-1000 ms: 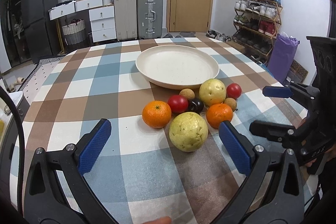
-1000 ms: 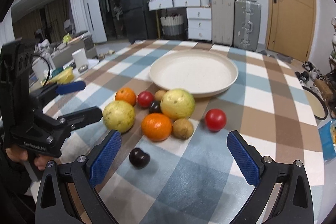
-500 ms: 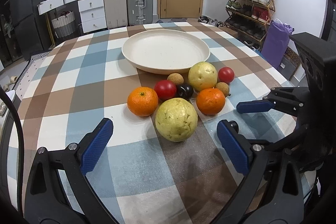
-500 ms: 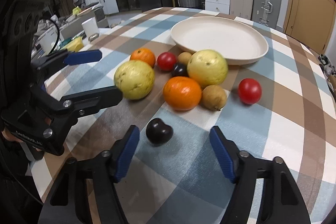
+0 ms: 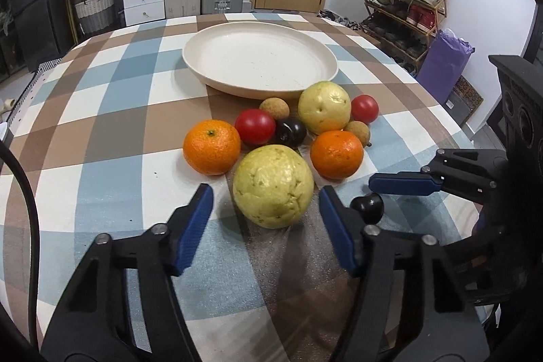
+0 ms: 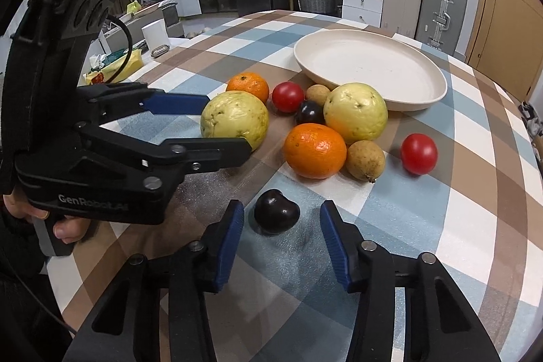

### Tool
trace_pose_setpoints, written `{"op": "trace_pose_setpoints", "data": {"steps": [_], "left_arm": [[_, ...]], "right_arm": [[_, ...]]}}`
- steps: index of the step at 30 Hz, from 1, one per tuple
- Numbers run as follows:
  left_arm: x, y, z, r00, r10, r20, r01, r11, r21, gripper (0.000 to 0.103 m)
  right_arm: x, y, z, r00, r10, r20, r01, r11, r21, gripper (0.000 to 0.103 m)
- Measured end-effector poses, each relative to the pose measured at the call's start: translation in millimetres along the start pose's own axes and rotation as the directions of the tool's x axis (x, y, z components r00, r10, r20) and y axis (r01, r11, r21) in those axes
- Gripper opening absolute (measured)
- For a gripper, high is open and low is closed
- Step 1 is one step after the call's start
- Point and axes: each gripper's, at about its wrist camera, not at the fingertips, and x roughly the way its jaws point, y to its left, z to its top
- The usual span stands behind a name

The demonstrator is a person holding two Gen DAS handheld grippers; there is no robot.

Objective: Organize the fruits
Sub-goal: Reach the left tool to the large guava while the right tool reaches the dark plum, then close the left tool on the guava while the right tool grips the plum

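A checked table [image 5: 101, 111] carries a bare cream plate [image 5: 259, 65] toward its far edge, with the fruit bunched just in front of the plate, nearer the person.

The left gripper [image 5: 266, 209] points down at the nearest guava [image 5: 273, 185]. Its jaws have just been closing and now flank the guava narrowly, one blue pad on each side, with a small gap visible; the pads do not press it. In the right wrist view the same guava [image 6: 234, 119] sits between the left gripper's fingers [image 6: 176, 104].

The right gripper [image 6: 281, 238] stands over a dark plum [image 6: 276, 216] that lies alone near the table's near edge, apart from the bunch. Its jaws have also just been closing; the plum lies between the pads with clear space on both sides.

Behind the guava lie two oranges [image 5: 212, 151] [image 5: 336, 153], a second guava [image 5: 324, 107], two tomatoes [image 5: 255, 126] [image 5: 364, 109], another dark plum [image 5: 290, 133] and two small brown fruits [image 5: 275, 109] [image 5: 356, 131]. The second guava touches the plate's rim.

A hand [image 6: 51, 219] grips the left gripper's handle.
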Motion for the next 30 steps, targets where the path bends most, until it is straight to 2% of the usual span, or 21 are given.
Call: {"op": "trace_pose_setpoints", "data": {"steps": [2, 15, 21, 30], "left_arm": [[1.7, -1.1, -0.2, 1.000, -0.010, -0.006, 0.010, 1.000, 0.003, 0.045], [-10.8, -1.7, -2.0, 0.999, -0.030, 0.035, 0.030, 1.000, 0.005, 0.045], [-17.1, 2.0, -1.9, 0.998, -0.030, 0.060, 0.030, 1.000, -0.002, 0.044], [-24.6, 5.4, -2.8, 0.995, -0.042, 0.087, 0.042, 0.999, -0.001, 0.044]], "right_arm": [[0.1, 1.5, 0.1, 1.000, 0.000, 0.001, 0.000, 1.000, -0.003, 0.046], [1.7, 6.1, 0.2, 1.000, -0.006, 0.003, 0.006, 1.000, -0.020, 0.041], [0.6, 4.9, 0.1, 1.000, -0.004, 0.006, 0.005, 1.000, -0.017, 0.027], [-6.5, 2.2, 1.2, 0.999, 0.004, 0.036, -0.004, 1.000, -0.007, 0.027]]}}
